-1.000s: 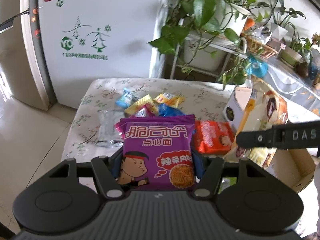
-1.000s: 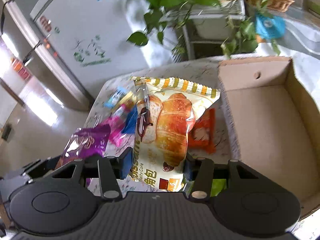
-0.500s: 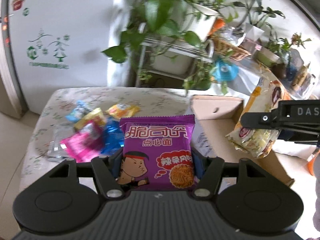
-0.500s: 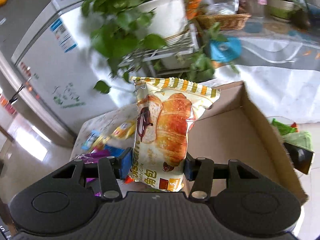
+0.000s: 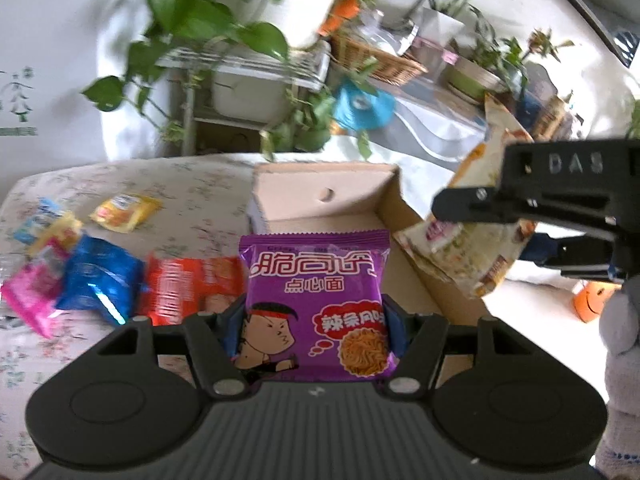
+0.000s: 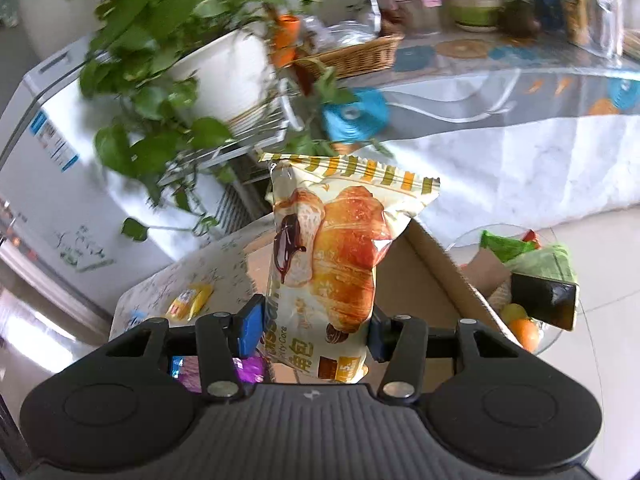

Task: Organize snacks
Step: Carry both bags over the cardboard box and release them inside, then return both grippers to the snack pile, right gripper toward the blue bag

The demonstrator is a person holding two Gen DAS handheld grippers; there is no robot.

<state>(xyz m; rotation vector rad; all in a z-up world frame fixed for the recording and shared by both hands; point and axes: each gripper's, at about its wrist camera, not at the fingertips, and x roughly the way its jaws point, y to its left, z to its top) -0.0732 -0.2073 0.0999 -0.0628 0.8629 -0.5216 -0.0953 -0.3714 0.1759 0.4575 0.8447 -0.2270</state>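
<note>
My left gripper [image 5: 314, 334] is shut on a purple noodle snack packet [image 5: 316, 296], held upright in front of an open cardboard box [image 5: 324, 196]. My right gripper [image 6: 314, 326] is shut on a croissant bread packet [image 6: 340, 264], held above the same box [image 6: 440, 276]. In the left wrist view the right gripper [image 5: 448, 204] shows at the right with the croissant packet [image 5: 468, 252] over the box's right side. Loose snacks lie on the floral tablecloth [image 5: 180, 184]: an orange packet [image 5: 188, 288], a blue one [image 5: 98, 280], a pink one [image 5: 30, 300] and a yellow one [image 5: 124, 212].
Potted plants [image 5: 224, 36] on a white rack stand behind the table. A wicker basket [image 5: 380, 60] and pots sit on a counter at the back right. A fridge [image 6: 44, 152] stands at the left. A bin with rubbish [image 6: 528, 264] is on the floor to the right.
Both grippers have swung right with their packets, from over the snack pile toward the cardboard box. The croissant packet now hangs over the box.
</note>
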